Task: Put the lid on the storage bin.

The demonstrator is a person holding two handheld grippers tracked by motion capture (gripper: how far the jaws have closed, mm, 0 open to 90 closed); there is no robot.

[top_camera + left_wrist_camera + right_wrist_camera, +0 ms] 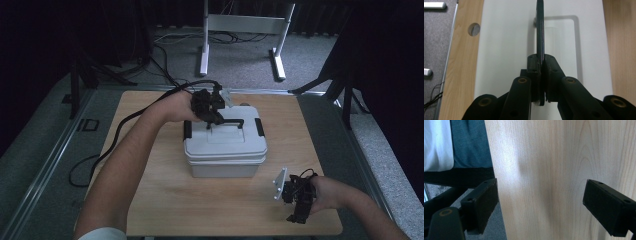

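White lidded box (225, 150), thin black handle (232, 121)

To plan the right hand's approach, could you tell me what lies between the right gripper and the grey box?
Only bare wooden table lies between the right gripper and the grey box, as the high view shows.

A lidded box (225, 150) is set on the desk (165, 210), slightly toward twelve o'clock of its middle. A carrying handle (231, 122) is found on the box lid, raised on edge, and one end of it is gripped between the left tongs (209, 120), which are held over the lid's eleven o'clock corner. The right tongs (295, 218) are laid near the desk's five o'clock corner, well apart from the box, with their jaws spread over bare desk. Behind the desk, at twelve o'clock, a frame (245, 30) is stood on the floor. A hole (474, 29) is seen in the desk beside the box.
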